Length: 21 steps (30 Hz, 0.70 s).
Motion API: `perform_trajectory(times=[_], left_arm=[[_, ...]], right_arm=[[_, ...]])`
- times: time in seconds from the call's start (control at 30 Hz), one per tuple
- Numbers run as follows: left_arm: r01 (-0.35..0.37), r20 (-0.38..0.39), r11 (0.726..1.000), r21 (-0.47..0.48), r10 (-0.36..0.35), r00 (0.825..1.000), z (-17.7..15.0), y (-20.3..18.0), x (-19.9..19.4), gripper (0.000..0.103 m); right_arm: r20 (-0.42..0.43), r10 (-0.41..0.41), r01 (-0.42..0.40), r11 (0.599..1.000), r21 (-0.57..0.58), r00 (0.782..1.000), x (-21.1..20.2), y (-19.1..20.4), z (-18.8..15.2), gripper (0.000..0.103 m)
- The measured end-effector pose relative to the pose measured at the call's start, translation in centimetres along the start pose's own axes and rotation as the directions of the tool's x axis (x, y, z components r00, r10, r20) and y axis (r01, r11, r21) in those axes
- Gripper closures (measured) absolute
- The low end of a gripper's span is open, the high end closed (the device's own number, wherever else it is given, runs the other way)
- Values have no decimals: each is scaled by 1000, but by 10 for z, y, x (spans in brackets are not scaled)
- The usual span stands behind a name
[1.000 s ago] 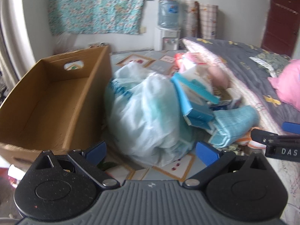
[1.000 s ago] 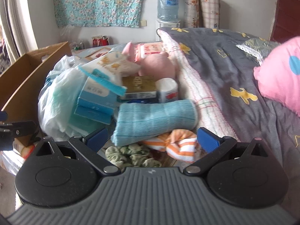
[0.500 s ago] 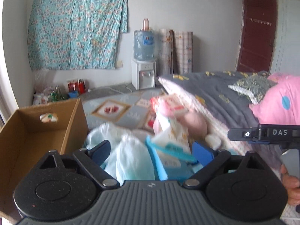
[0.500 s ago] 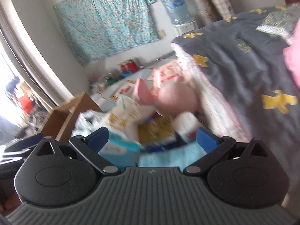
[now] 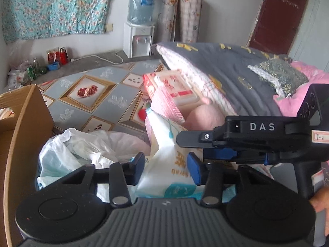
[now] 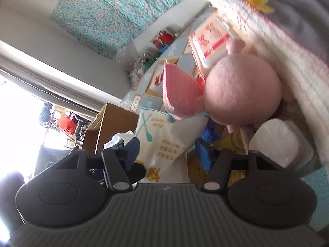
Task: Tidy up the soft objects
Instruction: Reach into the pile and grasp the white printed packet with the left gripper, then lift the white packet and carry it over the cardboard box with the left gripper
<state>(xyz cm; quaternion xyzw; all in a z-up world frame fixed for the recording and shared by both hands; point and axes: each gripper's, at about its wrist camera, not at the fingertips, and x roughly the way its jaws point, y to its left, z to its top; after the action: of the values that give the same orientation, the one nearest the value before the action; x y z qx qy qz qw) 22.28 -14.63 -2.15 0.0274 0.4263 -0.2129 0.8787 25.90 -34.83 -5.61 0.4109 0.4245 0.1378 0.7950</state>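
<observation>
From where I sit at the controls, both pairs of blue-padded fingers are closing on the same white plastic pack (image 5: 164,164), a crinkly soft packet printed with gold and teal lettering that stands up out of the heap on the floor beside the bed. My left gripper (image 5: 165,169) has the pack between its fingers, which stand roughly a third open and appear to meet its sides, though I cannot tell whether they press firmly yet. My right gripper (image 6: 167,152), rolled so that its view tilts hard, has the upper part of the pack between its fingers too; the pad on the right of the view seems to touch a fold of the packet, while the other is just beside it. In the left view, the right gripper's black body marked "DAS" (image 5: 261,126) reaches in from the right just above my fingers, with a bit of the person's hand (image 5: 320,205) at the frame edge. Behind the pack lie a round pink plush toy (image 6: 242,90) with a fuzzy surface, a pink knitted cloth (image 6: 178,90) and a flat red-and-white box (image 5: 174,86). A thin, rumpled white plastic bag (image 5: 78,146) sits to the left, next to an open brown cardboard box (image 5: 24,127). A grey quilted blanket (image 5: 236,72) with yellow figures hangs over the bed.
</observation>
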Motion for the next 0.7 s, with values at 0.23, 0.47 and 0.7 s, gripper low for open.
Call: perform_trajectory(times=[0.23,0.47,0.7], left_arm=[[0,-2,1000,-16,0,1000,4,0,1,82],[11,25,1000,3,-12,1000,4,-12,-17,88],[8,141,999,47,-15,990,0,-25,-82,88]], right_arm=[[-8,45,-45,998,51,999,5,-12,2,75],[39,45,-46,999,17,998,-20,7,-6,78],[101,92,-83,992,-92,991,-72,60,-28,78]])
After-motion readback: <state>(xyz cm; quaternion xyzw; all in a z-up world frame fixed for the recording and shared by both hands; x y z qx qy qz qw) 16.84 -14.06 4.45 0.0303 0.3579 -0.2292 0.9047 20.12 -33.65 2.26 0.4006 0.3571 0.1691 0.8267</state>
